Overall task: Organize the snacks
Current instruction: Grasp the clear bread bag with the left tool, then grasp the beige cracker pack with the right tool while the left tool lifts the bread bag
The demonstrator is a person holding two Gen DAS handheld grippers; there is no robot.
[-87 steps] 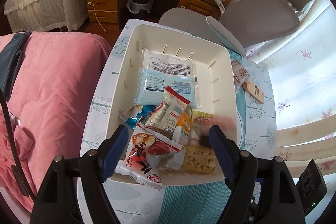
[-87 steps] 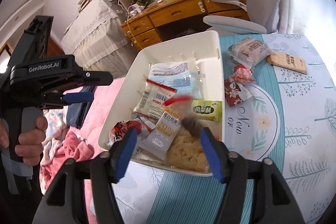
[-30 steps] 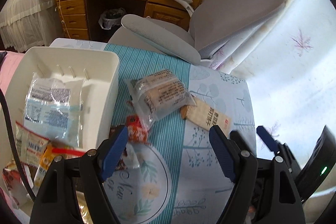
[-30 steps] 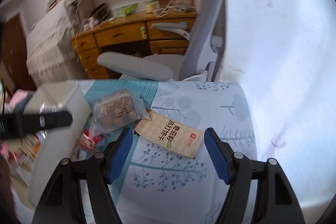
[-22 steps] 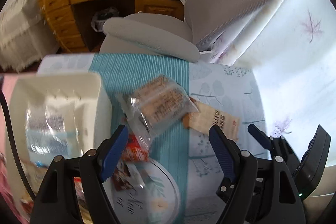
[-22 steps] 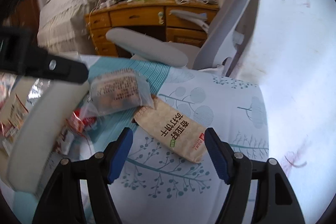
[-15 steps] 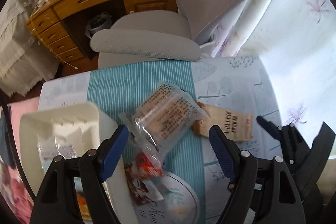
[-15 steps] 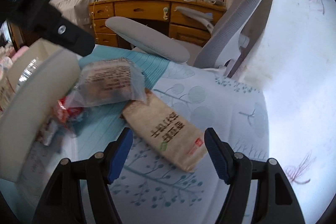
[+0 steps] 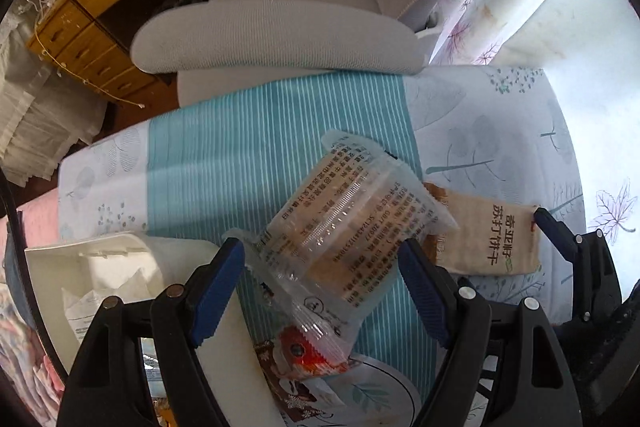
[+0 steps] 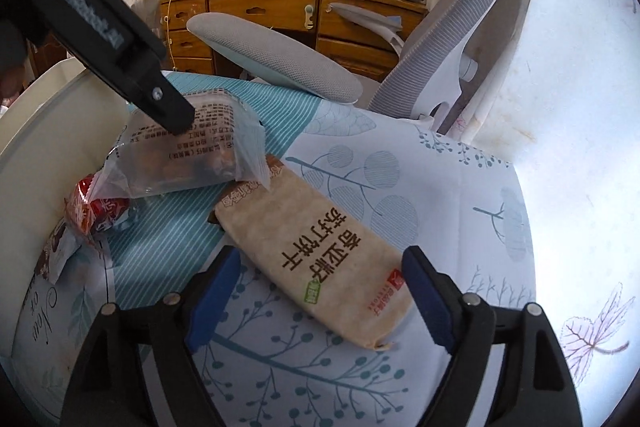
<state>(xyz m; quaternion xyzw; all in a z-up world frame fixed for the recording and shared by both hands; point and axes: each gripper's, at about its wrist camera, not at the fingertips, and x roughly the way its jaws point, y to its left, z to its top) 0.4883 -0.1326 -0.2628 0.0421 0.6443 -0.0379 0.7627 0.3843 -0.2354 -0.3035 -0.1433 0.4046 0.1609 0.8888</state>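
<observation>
With both claws released, the right claw point(image 10: 320, 283), its jaws just widened, should straddle the cracker pack point(image 10: 316, 263) squarely, the left claw point(image 9: 320, 279) the clear bag point(image 9: 348, 227).

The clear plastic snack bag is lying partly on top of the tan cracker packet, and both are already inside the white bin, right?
Not quite. The clear plastic snack bag does overlap one end of the tan cracker packet, but neither is in the white bin. Both lie on the tablecloth beside it, as the right wrist view shows.
</observation>
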